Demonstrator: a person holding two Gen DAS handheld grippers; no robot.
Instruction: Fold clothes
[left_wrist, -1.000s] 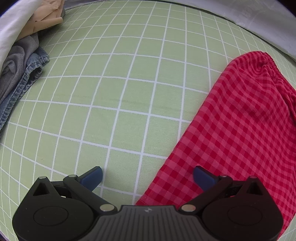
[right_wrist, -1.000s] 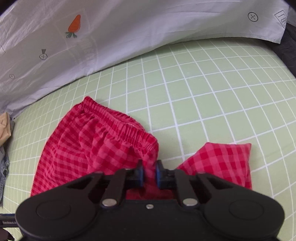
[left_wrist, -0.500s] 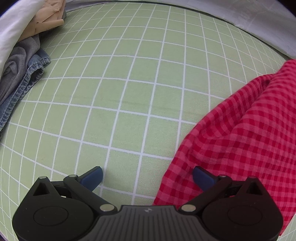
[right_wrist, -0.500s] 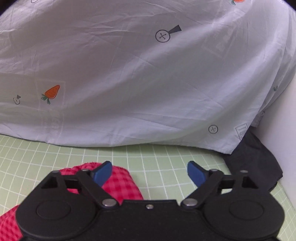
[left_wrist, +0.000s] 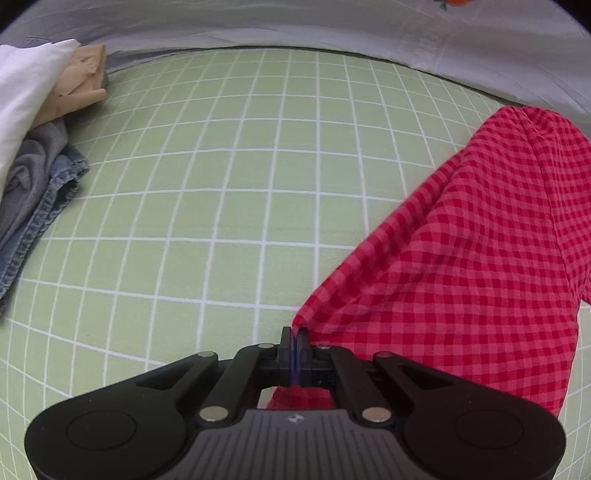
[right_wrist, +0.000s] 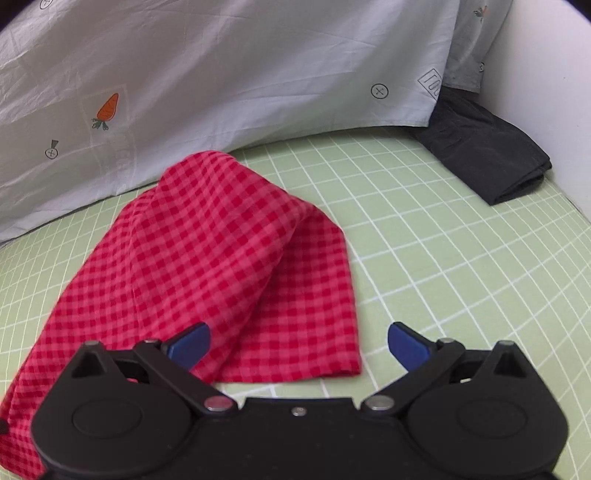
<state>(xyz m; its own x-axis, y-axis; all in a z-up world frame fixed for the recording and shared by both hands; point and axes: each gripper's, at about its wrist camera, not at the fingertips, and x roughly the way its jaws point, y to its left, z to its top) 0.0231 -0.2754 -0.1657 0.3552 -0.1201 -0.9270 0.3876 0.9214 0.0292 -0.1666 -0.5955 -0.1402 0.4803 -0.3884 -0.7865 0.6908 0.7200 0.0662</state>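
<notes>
L claw (left_wrist: 294, 334) tilted steeply down, just closed, pinching red checked shorts (left_wrist: 461, 266); R claw (right_wrist: 298, 345) wide, empty.

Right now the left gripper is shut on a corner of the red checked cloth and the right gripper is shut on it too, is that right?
Not quite. The left gripper is shut on a corner of the red checked cloth, but the right gripper is open, its jaws spread wide above the cloth and gripping nothing. The right wrist view shows it.

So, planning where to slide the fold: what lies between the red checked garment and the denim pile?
Only bare green grid mat, seen in the left wrist view.
</notes>
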